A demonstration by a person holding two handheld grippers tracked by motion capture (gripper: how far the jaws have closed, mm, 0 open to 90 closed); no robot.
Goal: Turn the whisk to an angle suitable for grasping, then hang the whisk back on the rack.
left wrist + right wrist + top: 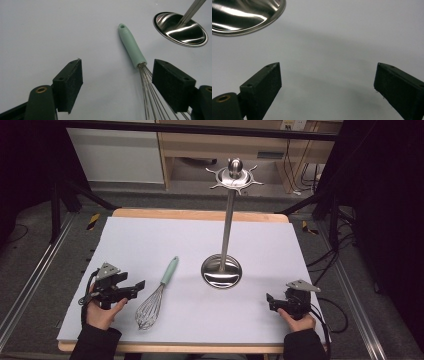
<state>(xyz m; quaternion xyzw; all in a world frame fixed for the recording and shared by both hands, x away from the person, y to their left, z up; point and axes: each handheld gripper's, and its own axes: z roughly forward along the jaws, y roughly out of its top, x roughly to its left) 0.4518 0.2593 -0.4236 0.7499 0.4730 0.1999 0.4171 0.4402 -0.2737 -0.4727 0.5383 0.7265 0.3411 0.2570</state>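
While both tools stand released, we should slide the left tool (pixel 117 85) sideways to centre the mint-handled wire whisk (pixel 156 297), lying on the desk beside it, before clenching.

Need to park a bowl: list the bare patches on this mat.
Bare: the far-left stretch of the mat beyond the whisk; the near strip between stand base and right gripper. Crowded: left gripper beside the whisk.

Whisk (pixel 155 294): matt mint-green plastic handle w/ thin shiny steel wires. Tall polished steel utensil stand (pixel 223 268): mirror-glossy round base, brushed pole. Bench (pixel 200 215): pale wood edge under smooth matt white sheet (pixel 150 240). Left tongs (pixel 117 82): black matt, rough-faced pads.
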